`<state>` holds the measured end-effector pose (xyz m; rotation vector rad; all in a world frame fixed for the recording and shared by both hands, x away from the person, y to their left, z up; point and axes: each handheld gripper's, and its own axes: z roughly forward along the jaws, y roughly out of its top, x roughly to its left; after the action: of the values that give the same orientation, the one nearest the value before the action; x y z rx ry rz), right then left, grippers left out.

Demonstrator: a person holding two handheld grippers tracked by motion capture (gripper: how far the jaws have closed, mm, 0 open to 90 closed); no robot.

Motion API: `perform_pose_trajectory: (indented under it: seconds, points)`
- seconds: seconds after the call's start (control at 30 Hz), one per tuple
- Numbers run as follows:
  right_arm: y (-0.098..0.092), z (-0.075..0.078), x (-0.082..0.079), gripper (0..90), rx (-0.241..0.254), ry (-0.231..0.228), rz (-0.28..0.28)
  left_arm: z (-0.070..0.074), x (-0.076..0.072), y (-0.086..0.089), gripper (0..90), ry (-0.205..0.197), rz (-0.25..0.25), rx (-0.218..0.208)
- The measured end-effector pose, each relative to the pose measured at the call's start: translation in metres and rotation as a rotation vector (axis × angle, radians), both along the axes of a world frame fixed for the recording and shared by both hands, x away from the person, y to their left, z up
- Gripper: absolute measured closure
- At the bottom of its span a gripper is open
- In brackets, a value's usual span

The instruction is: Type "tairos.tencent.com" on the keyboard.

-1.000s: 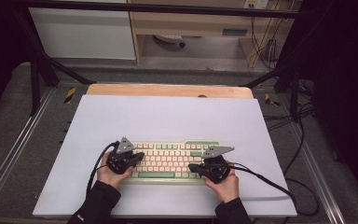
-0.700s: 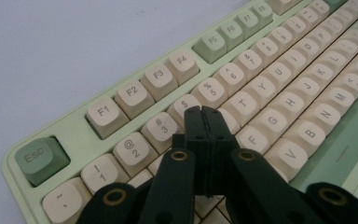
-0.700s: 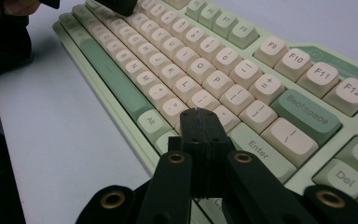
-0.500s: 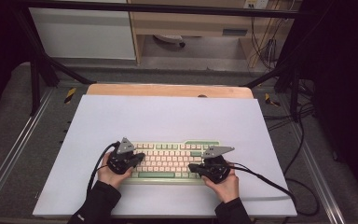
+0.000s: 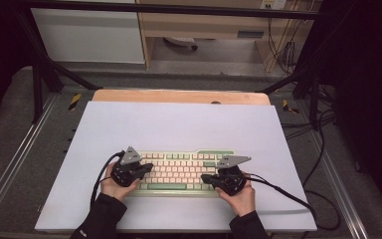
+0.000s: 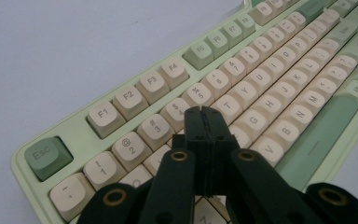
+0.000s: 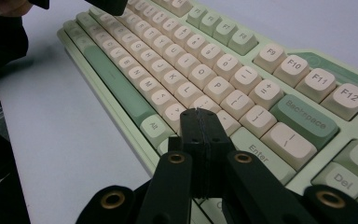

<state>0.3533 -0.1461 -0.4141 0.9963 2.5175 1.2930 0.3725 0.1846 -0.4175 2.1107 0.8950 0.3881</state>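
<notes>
**Closed tongs over the keys**

We see the keyboard (image 5: 179,172) lying near the white table's (image 5: 179,124) front edge. Our left gripper (image 6: 202,111) and right gripper (image 7: 198,112) hover over its keys, jaws pressed together, holding nothing.

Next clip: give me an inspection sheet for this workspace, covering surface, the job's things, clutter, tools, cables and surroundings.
Surface: pale mat on a wooden table; its far part is bare.
Job's things: green keyboard with cream keys, lying flat near the mat's front edge.
Clutter: nothing seen on the mat.
Tools: left tool has its jaws shut with nothing between them, tips over the keys near the number row; right tool likewise shut and empty, tips over the keys near Enter.
Cables: left tool's cable loops beside the left hand; right tool's cable trails right off the mat.
Surroundings: dark frame rails, a cabinet behind, loose wires far right.
</notes>
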Motion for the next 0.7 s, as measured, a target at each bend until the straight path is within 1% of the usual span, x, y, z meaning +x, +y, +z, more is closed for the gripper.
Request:
perform_pose_trajectory:
  seconds: [0.2,0.43,0.7]
  points:
    - [0.001,0.001,0.0,90.0,0.015,0.002,0.002,0.001,-0.002,0.006,89.9,0.005,-0.003,-0.006]
    - [0.004,0.002,0.0,90.0,0.024,0.005,0.007,0.002,-0.007,0.017,89.9,0.003,0.007,-0.012]
    - [0.017,0.003,0.002,90.0,0.02,0.002,0.024,0.001,-0.014,0.029,89.9,-0.003,0.015,-0.009]
